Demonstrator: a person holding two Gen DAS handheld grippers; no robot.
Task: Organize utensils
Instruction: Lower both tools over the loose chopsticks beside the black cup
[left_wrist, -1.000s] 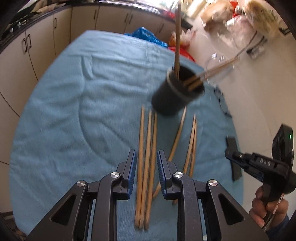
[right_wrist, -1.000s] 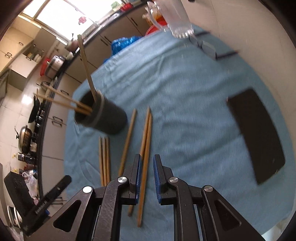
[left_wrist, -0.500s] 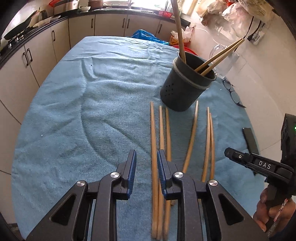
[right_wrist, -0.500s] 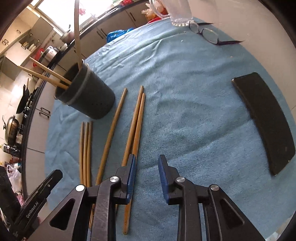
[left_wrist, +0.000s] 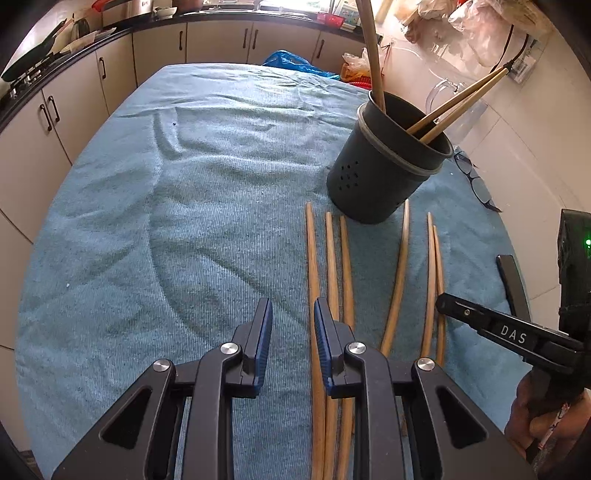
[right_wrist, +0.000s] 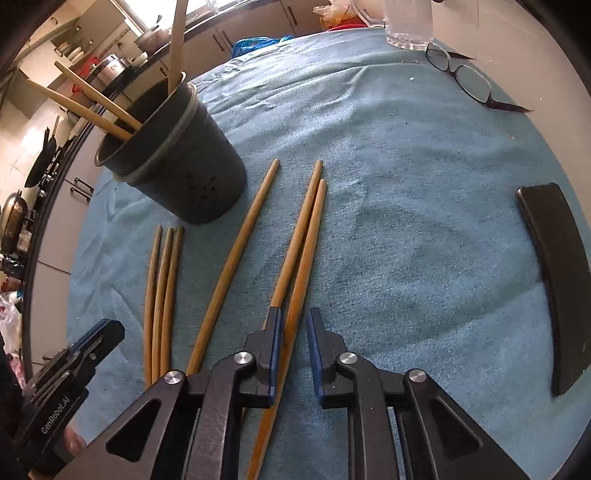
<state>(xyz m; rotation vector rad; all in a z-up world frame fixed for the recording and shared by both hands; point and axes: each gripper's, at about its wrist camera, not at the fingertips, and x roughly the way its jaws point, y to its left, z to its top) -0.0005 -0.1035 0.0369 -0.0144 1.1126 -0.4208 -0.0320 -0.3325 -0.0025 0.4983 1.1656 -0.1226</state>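
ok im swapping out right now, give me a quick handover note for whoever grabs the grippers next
Left gripper: open, empty, low over the blue towel, just left of the group of three chopsticks.
Right gripper: open, straddling one of the pair of chopsticks, not gripped yet.
Dark holder stands upright with three sticks inside.
Single chopstick lies between the groups.
Done: three in the holder. Left: six on the towel.

Left wrist view: low over the blue towel (left_wrist: 207, 192), facing forward along its fingers toward the cabinets. Right wrist view: close above the same towel (right_wrist: 406, 206), angled leftward. Both share the dark holder (left_wrist: 384, 173) (right_wrist: 177, 162) and the loose chopsticks (left_wrist: 332, 273) (right_wrist: 236, 251).
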